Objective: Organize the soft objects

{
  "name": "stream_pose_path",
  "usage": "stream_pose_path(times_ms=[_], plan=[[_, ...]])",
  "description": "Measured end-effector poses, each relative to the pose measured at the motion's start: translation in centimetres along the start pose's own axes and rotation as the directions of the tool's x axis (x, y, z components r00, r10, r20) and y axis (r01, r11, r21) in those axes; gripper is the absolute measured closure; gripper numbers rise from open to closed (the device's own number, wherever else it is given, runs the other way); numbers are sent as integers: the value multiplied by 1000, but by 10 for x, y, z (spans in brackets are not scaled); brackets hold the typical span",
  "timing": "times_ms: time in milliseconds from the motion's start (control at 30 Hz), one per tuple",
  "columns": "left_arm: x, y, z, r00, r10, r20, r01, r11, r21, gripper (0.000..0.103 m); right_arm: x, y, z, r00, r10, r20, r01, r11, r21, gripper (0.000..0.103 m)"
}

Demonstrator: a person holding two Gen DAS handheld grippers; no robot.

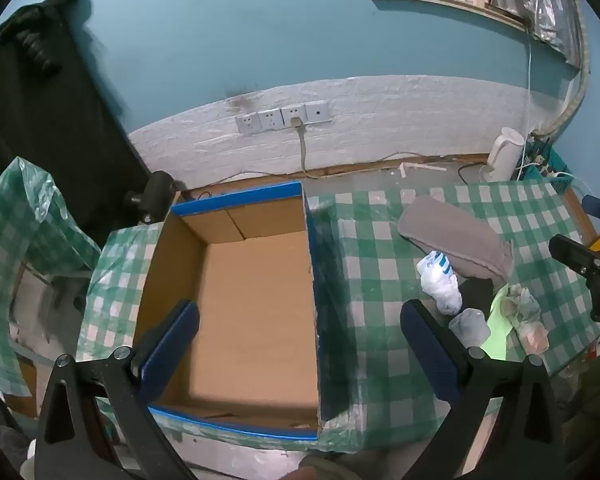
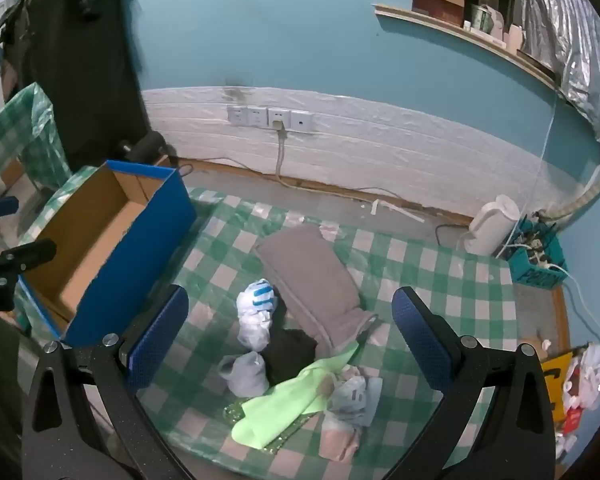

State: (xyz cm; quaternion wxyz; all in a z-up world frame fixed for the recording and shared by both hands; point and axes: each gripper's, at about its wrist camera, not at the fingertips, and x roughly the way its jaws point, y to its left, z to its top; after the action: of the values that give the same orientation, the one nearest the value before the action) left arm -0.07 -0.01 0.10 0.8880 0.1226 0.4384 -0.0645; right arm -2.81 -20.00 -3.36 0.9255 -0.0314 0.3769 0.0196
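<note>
Left wrist view: my left gripper (image 1: 298, 344) hangs above the cardboard box (image 1: 256, 312), jaws spread wide with nothing between them. The box, brown inside with blue outer walls, sits at the left end of the green-checked tablecloth (image 1: 364, 248) and holds nothing that I can see.

Right wrist view: my right gripper (image 2: 288, 340) hangs above the pile of soft items, jaws likewise wide and empty. Between the fingers lie a white sock with blue stripes (image 2: 256, 308), a pale grey sock (image 2: 246, 374) just in front of it, a black cloth (image 2: 292, 352) beside both, and a light green cloth (image 2: 288, 404) overlapping a sequined patch. A folded grey towel (image 2: 308, 280) lies behind the socks, nearer the wall; bundled pale socks (image 2: 348, 412) lie at the green cloth's right end. The pile sits well to the right of the box; a white kettle (image 2: 490, 226) stands at the far right edge by the wall
</note>
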Motion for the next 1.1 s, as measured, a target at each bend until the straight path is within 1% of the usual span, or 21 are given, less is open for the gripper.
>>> stream_pose_path(times_ms=[133,167,200,267,300,367,500,1100], plan=[[-2,-1,0,1000,2,12,-2,1000,7,2,2,4,0,1000,8,0,-8,1000,5,2],[-5,-2,1,1000,9,14,-9,1000,-6,2,2,6,0,1000,11,1,-11,1000,4,2],[-6,-3,1,1000,10,14,-10,1000,-6,2,-2,-2,-1,1000,20,6,-20,1000,18,2],[-6,-5,1,1000,11,14,-11,1000,-5,2,-2,-3,-1,1000,22,9,-22,1000,16,2],[-6,3,1,1000,-4,16,4,1000,-11,2,-3,-4,-1,1000,24,8,-24,1000,16,2],[-8,4,1,1000,-5,13,5,1000,-9,2,-5,-6,-1,1000,26,9,-26,1000,16,2],[-3,1,2,1000,-7,9,7,1000,-9,2,-2,-2,-1,1000,13,7,-13,1000,15,2],[-1,-1,-2,1000,-8,9,8,1000,-10,2,-3,-2,-1,1000,10,9,-10,1000,15,2]])
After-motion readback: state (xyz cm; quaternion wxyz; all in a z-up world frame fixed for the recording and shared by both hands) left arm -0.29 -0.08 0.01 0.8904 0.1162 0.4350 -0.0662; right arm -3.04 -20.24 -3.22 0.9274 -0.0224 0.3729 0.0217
